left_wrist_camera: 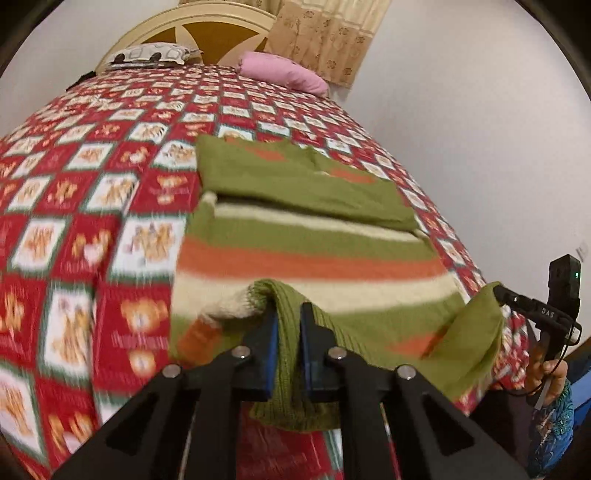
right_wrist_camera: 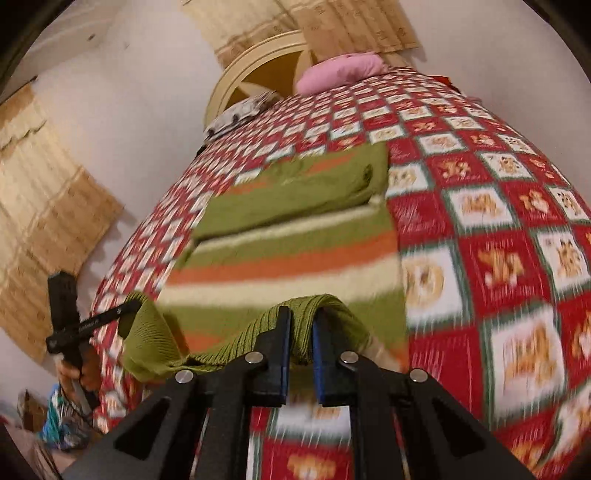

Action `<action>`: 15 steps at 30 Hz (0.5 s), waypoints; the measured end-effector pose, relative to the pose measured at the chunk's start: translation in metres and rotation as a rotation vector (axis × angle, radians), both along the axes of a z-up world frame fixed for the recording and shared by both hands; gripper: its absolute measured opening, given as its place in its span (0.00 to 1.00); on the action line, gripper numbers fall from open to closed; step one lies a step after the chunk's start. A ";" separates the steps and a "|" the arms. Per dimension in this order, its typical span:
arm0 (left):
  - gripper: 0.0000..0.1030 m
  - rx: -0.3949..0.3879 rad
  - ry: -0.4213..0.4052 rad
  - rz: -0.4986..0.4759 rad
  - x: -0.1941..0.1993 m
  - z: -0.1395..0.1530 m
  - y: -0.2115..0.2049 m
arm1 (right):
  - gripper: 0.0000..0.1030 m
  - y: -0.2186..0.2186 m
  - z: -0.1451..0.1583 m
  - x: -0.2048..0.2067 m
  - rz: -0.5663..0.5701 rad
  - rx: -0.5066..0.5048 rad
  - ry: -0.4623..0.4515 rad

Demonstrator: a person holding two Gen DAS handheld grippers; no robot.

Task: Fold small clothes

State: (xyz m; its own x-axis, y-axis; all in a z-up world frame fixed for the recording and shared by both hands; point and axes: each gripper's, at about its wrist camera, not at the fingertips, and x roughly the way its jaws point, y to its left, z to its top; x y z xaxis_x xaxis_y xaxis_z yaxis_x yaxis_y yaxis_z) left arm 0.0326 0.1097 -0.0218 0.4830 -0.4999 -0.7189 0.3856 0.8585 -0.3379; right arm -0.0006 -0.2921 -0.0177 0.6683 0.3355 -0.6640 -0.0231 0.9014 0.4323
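1. One striped sweater [left_wrist_camera: 306, 254], knitted in green, orange and cream, with its far part folded over itself.
2. Two grippers: the left gripper [left_wrist_camera: 288, 314] and the right gripper [right_wrist_camera: 297, 317], each with two fingers (so four fingers in all), both clamped on the sweater's ribbed green hem.
3. One bedspread [left_wrist_camera: 92, 206] in red and white checks, printed with many bear figures (too blurred to count).
4. Two pillows: one pink pillow [left_wrist_camera: 280, 72] and one patterned pillow [left_wrist_camera: 147, 53] in white and black.
5. One cream headboard [left_wrist_camera: 207, 22].
6. Two curtains in the right wrist view: one behind the headboard [right_wrist_camera: 332, 26], one at the left [right_wrist_camera: 40, 177].
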 end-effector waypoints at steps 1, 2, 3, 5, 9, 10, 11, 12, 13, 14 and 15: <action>0.11 0.005 -0.002 0.000 0.009 0.000 -0.002 | 0.10 -0.005 -0.003 0.010 -0.020 0.003 0.003; 0.11 0.011 0.005 0.001 0.018 -0.002 -0.003 | 0.10 -0.009 -0.008 0.021 -0.043 0.010 0.012; 0.11 0.014 0.020 -0.003 0.026 -0.004 -0.005 | 0.10 -0.015 -0.016 0.034 -0.071 0.018 0.029; 0.15 0.032 0.066 -0.007 0.045 -0.011 -0.006 | 0.10 -0.022 -0.034 0.051 -0.102 0.038 0.062; 0.32 0.070 0.067 0.036 0.069 -0.007 0.005 | 0.10 -0.023 -0.058 0.068 -0.125 0.028 0.107; 0.41 0.083 0.046 0.042 0.070 -0.003 0.007 | 0.10 -0.022 -0.060 0.069 -0.126 0.021 0.106; 0.46 0.100 0.012 0.048 0.070 0.002 0.011 | 0.10 -0.021 -0.060 0.069 -0.126 0.013 0.100; 0.56 0.112 -0.017 0.049 0.068 0.006 0.013 | 0.10 -0.022 -0.061 0.069 -0.126 0.014 0.096; 0.63 0.120 -0.045 0.043 0.066 0.009 0.016 | 0.11 -0.023 -0.060 0.069 -0.127 0.021 0.094; 0.65 0.119 -0.070 0.026 0.065 0.011 0.016 | 0.11 -0.024 -0.060 0.069 -0.129 0.032 0.091; 0.65 0.116 -0.084 0.003 0.064 0.011 0.016 | 0.12 -0.026 -0.059 0.069 -0.130 0.048 0.085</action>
State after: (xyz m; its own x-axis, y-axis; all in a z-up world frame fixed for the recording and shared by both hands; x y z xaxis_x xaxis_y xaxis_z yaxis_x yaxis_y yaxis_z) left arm 0.0966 0.1257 -0.0105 0.5454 -0.4140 -0.7288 0.4056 0.8913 -0.2027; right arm 0.0680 -0.3178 -0.0768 0.6502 0.2824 -0.7053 0.1312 0.8727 0.4703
